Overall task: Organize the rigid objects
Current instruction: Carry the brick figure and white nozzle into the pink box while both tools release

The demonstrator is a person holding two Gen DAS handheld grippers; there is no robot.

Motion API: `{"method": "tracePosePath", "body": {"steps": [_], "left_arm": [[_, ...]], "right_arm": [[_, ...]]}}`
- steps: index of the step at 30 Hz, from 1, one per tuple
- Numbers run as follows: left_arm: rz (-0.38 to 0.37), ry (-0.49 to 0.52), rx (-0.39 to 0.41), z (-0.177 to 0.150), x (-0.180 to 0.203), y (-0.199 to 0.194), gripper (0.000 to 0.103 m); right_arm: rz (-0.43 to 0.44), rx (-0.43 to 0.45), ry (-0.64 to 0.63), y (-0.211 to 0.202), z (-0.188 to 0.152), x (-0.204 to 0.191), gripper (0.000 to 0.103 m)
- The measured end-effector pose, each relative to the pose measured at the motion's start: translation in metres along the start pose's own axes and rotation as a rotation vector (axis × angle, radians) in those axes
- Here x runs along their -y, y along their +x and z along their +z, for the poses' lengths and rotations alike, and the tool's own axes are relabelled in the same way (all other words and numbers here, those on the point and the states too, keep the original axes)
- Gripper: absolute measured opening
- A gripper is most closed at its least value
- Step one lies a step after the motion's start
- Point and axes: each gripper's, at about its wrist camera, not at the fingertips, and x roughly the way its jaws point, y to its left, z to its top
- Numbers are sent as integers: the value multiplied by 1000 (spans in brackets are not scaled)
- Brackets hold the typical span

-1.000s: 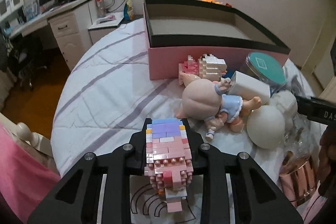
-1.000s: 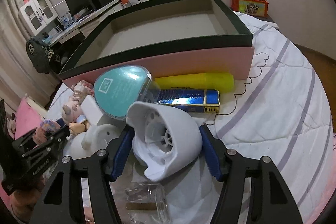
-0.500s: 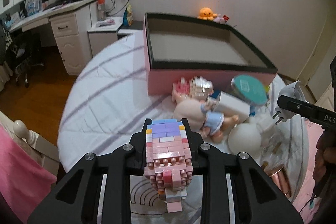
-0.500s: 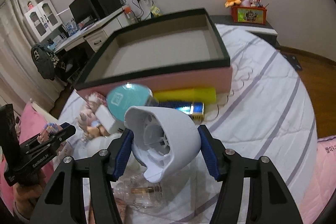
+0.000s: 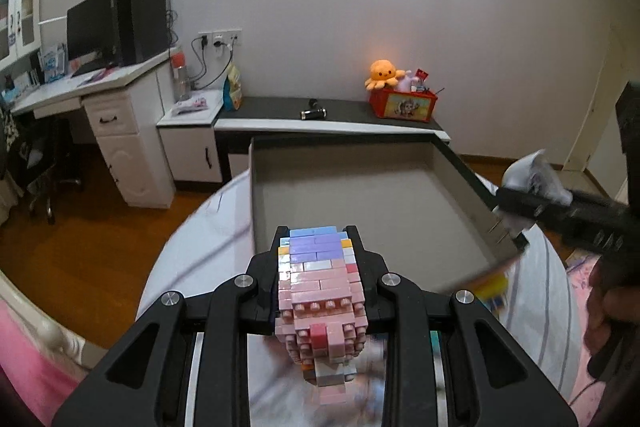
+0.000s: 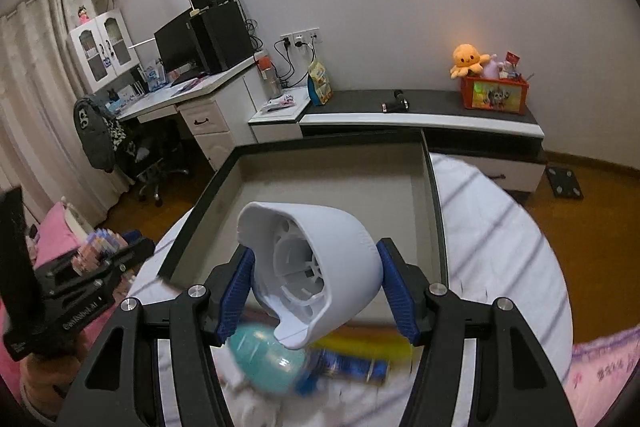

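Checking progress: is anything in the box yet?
No, the box shows only bare grey floor in the left wrist view.

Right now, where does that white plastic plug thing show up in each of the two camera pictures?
Left wrist view: the white plug adapter sits at the far right edge, clamped in the right gripper.
Right wrist view: it fills the centre foreground, between the blue pads.
Shared landmark: the orange octopus plush by the wall.
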Motion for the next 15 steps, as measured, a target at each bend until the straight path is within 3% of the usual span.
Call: {"method": "tracePosePath", "body": {"steps": [5, 11, 12, 13, 14, 15], "left_arm": [[7, 10, -40, 15, 5, 41, 26], [9, 2, -95, 11, 9, 73, 27], [18, 4, -96, 10, 11, 75, 35], [30, 3, -92, 9, 13, 75, 52], [42, 0, -82, 9, 14, 74, 63], [62, -5, -59, 8, 13, 70, 86]], "right_arm": [[-25, -67, 32, 43, 2, 13, 62], [-76, -130, 34, 70, -4, 27, 62], [-79, -136, 34, 72, -4, 28, 63], [-81, -144, 33, 73, -5, 29, 67], [-85, -148, 33, 74, -7, 29, 80], [-84, -142, 29, 73, -7, 29, 83]]}}
